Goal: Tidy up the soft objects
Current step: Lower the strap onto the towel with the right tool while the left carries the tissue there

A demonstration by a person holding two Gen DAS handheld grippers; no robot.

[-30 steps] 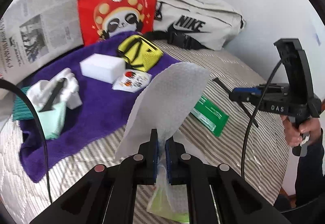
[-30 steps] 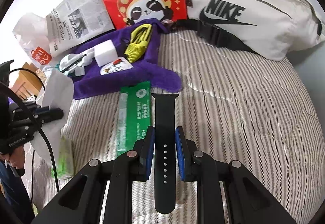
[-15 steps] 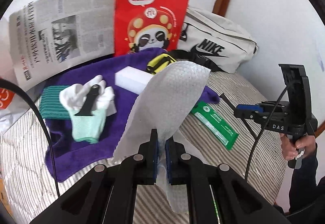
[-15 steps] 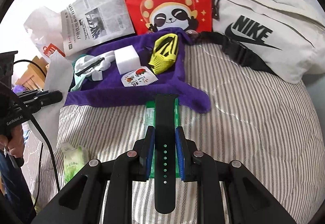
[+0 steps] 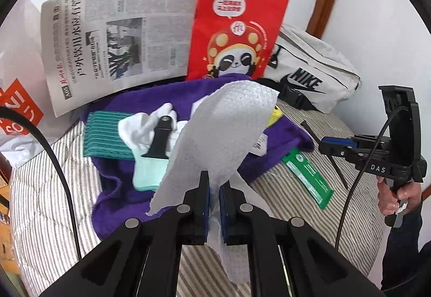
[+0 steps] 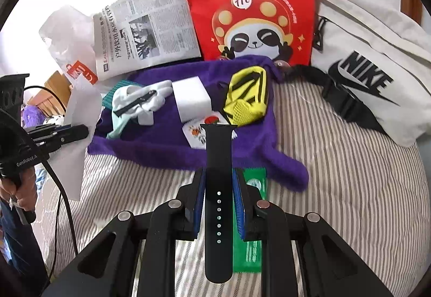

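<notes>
Striped bed (image 6: 350,175) holding a purple towel (image 6: 167,146); left gripper (image 5: 214,205) is pinching a sheet (image 5: 223,130), right gripper (image 6: 218,205) clamping a strap (image 6: 218,162) — either limp piece risks slipping out.

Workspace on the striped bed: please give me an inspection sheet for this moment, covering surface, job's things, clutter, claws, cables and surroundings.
Surface: striped mattress, partly covered by a purple towel.
Job's things: on the towel, white sponge block, yellow mesh pouch, white glove with a black strap piece across it, small printed packet.
Clutter: green packet on the mattress beside the towel.
Claws: left claw shut on a white paper towel; right claw shut on a black watch strap.
Cables: black cable hanging from the right device.
Surroundings: newspaper, red panda bag, Nike bag against the wall.
</notes>
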